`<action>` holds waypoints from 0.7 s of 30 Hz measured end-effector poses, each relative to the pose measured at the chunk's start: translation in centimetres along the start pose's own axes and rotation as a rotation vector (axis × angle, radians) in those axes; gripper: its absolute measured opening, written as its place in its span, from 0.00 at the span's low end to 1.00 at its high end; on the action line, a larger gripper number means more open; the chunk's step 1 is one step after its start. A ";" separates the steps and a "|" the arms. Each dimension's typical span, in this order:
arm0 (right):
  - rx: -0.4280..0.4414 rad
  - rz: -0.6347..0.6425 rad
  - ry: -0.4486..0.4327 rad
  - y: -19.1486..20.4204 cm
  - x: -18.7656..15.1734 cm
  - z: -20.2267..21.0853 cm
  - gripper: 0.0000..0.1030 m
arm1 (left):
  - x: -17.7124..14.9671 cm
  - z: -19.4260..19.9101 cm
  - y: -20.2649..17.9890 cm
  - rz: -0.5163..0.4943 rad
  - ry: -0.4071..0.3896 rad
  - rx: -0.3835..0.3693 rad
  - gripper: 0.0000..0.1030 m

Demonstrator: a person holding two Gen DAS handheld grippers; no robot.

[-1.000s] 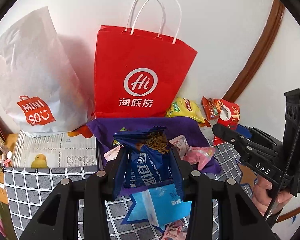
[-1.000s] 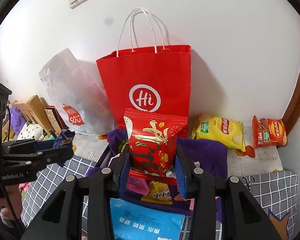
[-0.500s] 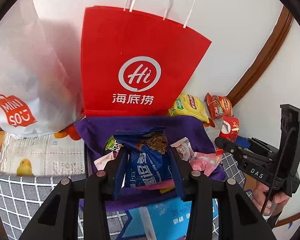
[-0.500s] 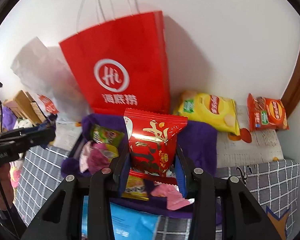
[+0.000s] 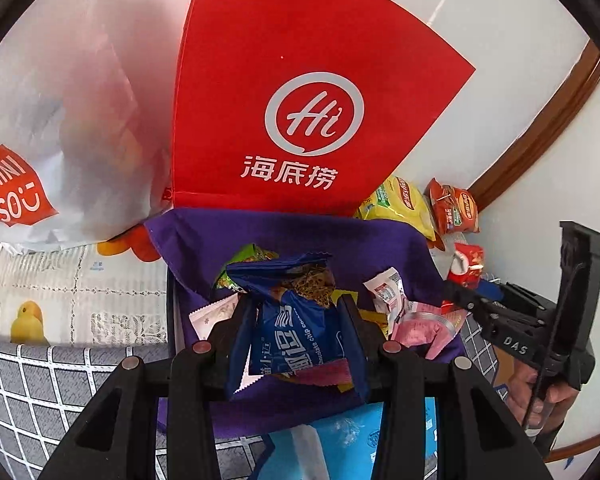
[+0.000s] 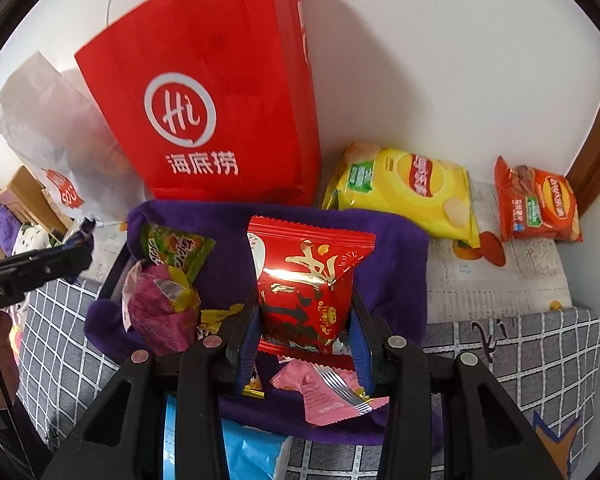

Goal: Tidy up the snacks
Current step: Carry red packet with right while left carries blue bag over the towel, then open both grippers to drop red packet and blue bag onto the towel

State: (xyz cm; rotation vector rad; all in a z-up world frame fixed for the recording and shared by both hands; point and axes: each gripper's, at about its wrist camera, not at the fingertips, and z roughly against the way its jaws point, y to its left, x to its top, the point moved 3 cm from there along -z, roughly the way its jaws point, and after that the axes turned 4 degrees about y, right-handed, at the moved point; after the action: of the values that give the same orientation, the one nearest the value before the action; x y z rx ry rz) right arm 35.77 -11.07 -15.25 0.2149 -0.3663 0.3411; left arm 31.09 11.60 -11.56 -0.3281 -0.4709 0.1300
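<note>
My left gripper (image 5: 296, 320) is shut on a blue cookie packet (image 5: 292, 320) and holds it over a purple cloth (image 5: 204, 240) strewn with small snack packets. My right gripper (image 6: 304, 320) is shut on a red packet with gold print (image 6: 308, 280) above the same purple cloth (image 6: 396, 264). The right gripper also shows at the right of the left wrist view (image 5: 466, 300), and the left gripper at the left of the right wrist view (image 6: 76, 256). A green packet (image 6: 176, 248) and pink packets (image 6: 324, 392) lie on the cloth.
A red paper bag (image 5: 300, 112) stands against the wall behind the cloth, with a white plastic bag (image 5: 52, 132) to its left. A yellow chip bag (image 6: 404, 192) and an orange chip bag (image 6: 536, 204) lie at the right. A light blue bag (image 5: 340, 448) lies below the cloth.
Both grippers have moved forward and down toward the purple cloth and red bag, each still holding its packet. The right wrist view has swung right, toward the chip bags.
</note>
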 end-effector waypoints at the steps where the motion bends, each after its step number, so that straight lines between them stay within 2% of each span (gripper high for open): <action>1: 0.001 0.002 0.009 0.1 0.0 -0.4 0.39 | 0.0 -0.1 0.0 0.000 0.001 -0.002 0.38; 12: 0.024 0.000 0.081 0.7 -0.7 -3.1 0.39 | -0.1 -2.2 -0.6 0.014 0.029 -0.067 0.39; 21: 0.004 -0.012 0.117 0.8 -1.0 -5.1 0.40 | -0.7 -4.5 -1.7 0.008 0.049 -0.055 0.39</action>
State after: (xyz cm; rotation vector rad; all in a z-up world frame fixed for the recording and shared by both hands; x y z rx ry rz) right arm 36.18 -9.22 -20.14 0.2003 -0.2493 0.3410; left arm 32.66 8.59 -15.05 -0.3860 -0.4250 0.1167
